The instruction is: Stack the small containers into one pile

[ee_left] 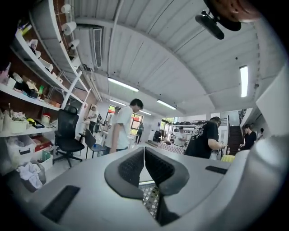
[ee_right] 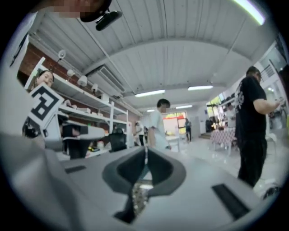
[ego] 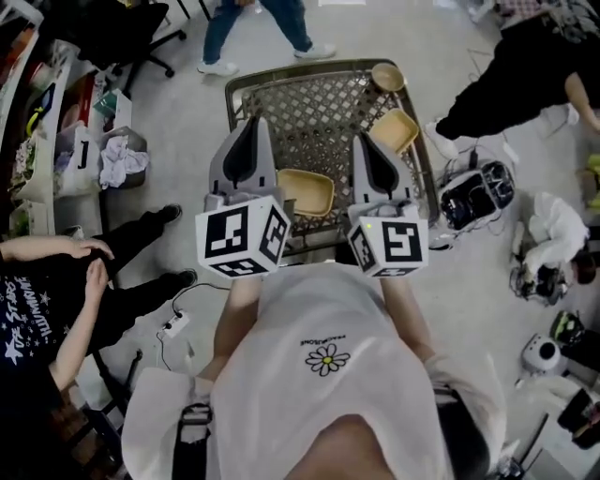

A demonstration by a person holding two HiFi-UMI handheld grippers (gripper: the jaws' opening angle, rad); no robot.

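Three tan containers lie on the metal mesh table (ego: 281,94): a squarish one (ego: 306,192) near the front edge between my grippers, a second squarish one (ego: 395,129) at the right, and a small round bowl (ego: 387,77) at the far right corner. My left gripper (ego: 254,124) hangs over the table's left part, shut with nothing in it. My right gripper (ego: 365,141) hangs just right of the near container, also shut and empty. Both gripper views tilt up toward the ceiling; the left gripper (ee_left: 144,152) and right gripper (ee_right: 146,152) each show pads pressed together, with a sliver of mesh below.
A seated person (ego: 56,291) is close at the left, another person (ego: 258,28) walks beyond the table, and a third (ego: 506,75) crouches at the right. Shelves (ego: 37,112) line the left. A power strip (ego: 173,325) and gear (ego: 478,192) lie on the floor.
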